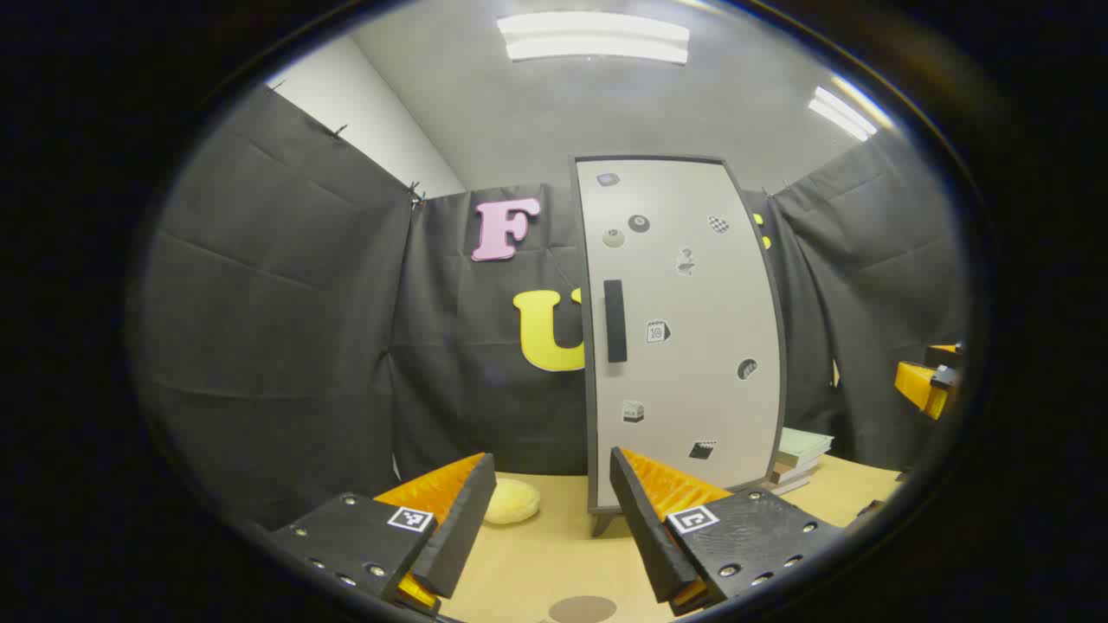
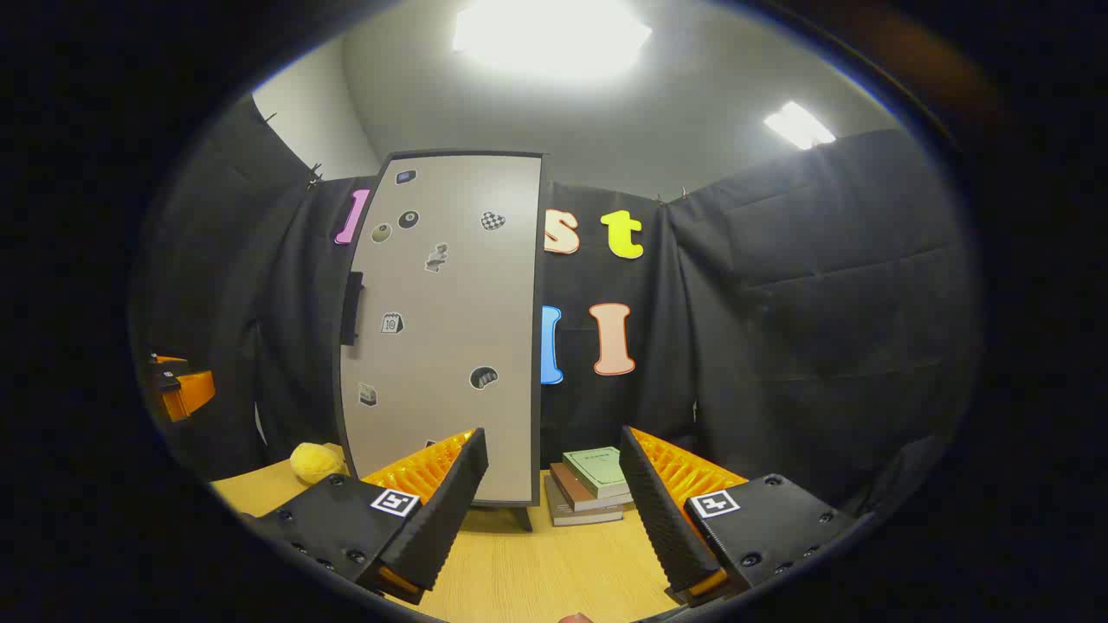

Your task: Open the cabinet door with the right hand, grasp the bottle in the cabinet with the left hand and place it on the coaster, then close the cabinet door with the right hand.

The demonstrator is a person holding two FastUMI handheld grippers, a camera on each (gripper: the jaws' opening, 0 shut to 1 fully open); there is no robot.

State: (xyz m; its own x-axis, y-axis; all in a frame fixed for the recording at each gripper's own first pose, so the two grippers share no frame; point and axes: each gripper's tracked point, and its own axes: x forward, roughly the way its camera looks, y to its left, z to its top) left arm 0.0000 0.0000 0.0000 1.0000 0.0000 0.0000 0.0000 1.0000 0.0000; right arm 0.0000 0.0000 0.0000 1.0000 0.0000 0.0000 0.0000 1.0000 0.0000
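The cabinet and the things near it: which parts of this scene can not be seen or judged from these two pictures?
- Bottle: hidden in both views behind the closed cabinet door.
- Coaster: cut off by the bottom edge of the left gripper view.
- Stickers on the door: too small to read.
- Book stack: partly hidden in the left gripper view by the cabinet.
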